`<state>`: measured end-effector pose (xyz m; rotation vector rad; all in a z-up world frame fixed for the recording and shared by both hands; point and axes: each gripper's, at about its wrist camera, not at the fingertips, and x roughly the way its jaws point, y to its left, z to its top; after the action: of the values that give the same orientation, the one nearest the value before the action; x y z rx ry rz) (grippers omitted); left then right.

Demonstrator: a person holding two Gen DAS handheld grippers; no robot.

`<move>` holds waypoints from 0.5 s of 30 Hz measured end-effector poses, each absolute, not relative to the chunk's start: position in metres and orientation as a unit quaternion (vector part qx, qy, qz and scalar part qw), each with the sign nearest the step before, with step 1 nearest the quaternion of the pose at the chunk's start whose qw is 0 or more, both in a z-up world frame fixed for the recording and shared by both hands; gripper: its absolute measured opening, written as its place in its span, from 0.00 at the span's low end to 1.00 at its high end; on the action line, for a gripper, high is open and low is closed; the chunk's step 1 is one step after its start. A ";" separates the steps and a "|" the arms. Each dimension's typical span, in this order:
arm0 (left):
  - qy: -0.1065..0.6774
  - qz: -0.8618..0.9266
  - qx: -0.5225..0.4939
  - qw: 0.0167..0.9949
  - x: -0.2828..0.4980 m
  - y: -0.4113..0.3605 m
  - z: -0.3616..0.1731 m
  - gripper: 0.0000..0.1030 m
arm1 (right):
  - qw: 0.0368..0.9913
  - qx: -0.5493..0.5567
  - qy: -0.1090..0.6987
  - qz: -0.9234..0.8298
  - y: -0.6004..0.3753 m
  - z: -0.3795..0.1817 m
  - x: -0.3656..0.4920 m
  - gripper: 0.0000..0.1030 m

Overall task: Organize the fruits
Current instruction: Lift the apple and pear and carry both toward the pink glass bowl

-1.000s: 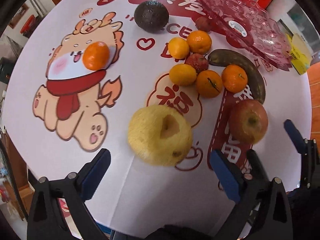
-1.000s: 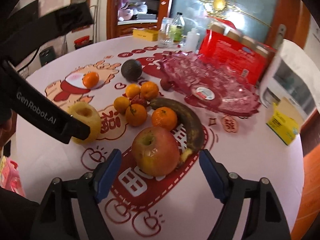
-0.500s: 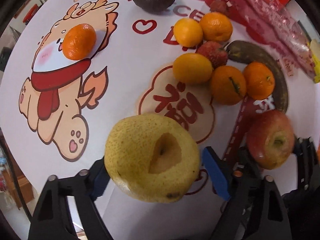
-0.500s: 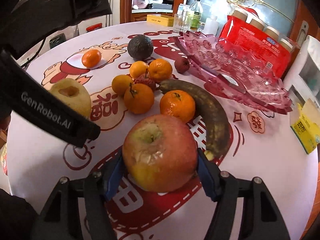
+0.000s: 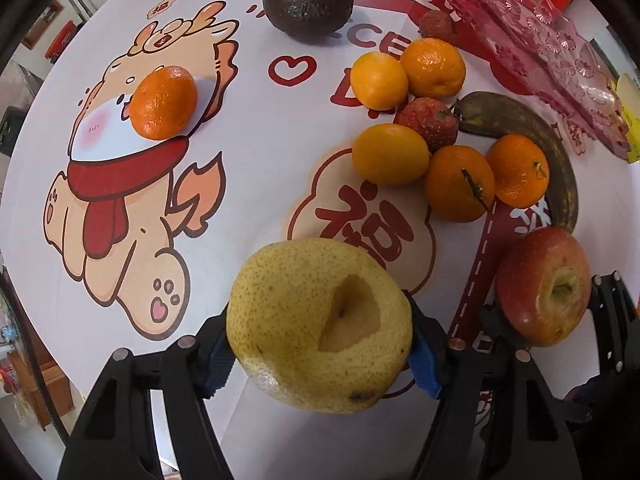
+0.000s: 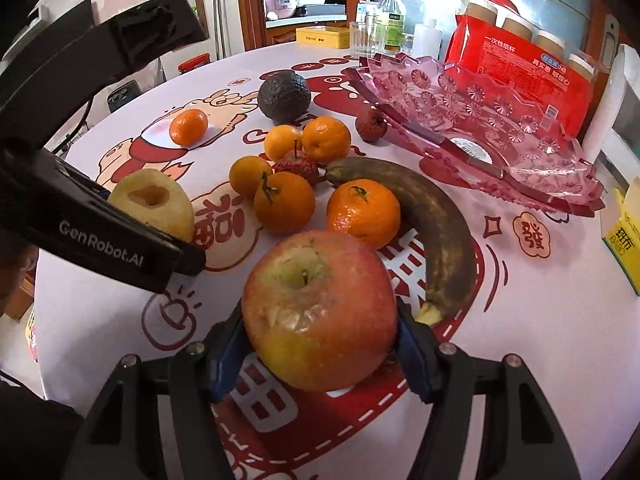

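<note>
My left gripper [image 5: 320, 354] is shut on a yellow pear [image 5: 320, 326], its blue pads against both sides. My right gripper [image 6: 318, 348] is shut on a red apple [image 6: 318, 310]; the apple also shows in the left wrist view [image 5: 544, 286], the pear in the right wrist view [image 6: 154, 204]. Beyond them on the printed tablecloth lie several oranges [image 6: 284, 202], a dark overripe banana [image 6: 434, 220], a small red fruit [image 6: 296, 166], an avocado [image 6: 284, 96] and a lone orange [image 5: 164, 102]. A pink glass fruit tray [image 6: 532, 148] stands at the back right.
Another small red fruit [image 6: 371, 125] lies beside the tray's near rim. A red package [image 6: 520, 76], bottles and a glass [image 6: 362, 40] stand behind the tray. A yellow box [image 6: 624, 236] sits at the right table edge.
Both grippers moved forward around their fruits and closed: the left on the pear, the right on the apple.
</note>
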<state>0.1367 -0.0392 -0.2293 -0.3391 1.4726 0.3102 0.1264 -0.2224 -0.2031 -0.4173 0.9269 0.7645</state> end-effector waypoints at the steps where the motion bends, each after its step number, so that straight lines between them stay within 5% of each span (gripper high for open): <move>1: 0.664 0.139 -0.152 0.719 0.137 -0.038 -0.225 0.68 | 0.804 -0.190 0.435 0.359 -0.221 -0.201 0.126 0.64; 15: 0.623 0.114 -0.104 0.767 0.171 -0.026 -0.129 0.68 | 0.827 -0.104 0.429 0.349 -0.222 -0.142 0.139 0.64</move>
<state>0.1714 -0.0263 -0.1293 -0.2269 1.3529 0.2480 0.1395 -0.2224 -0.1421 -0.2217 0.9112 0.7408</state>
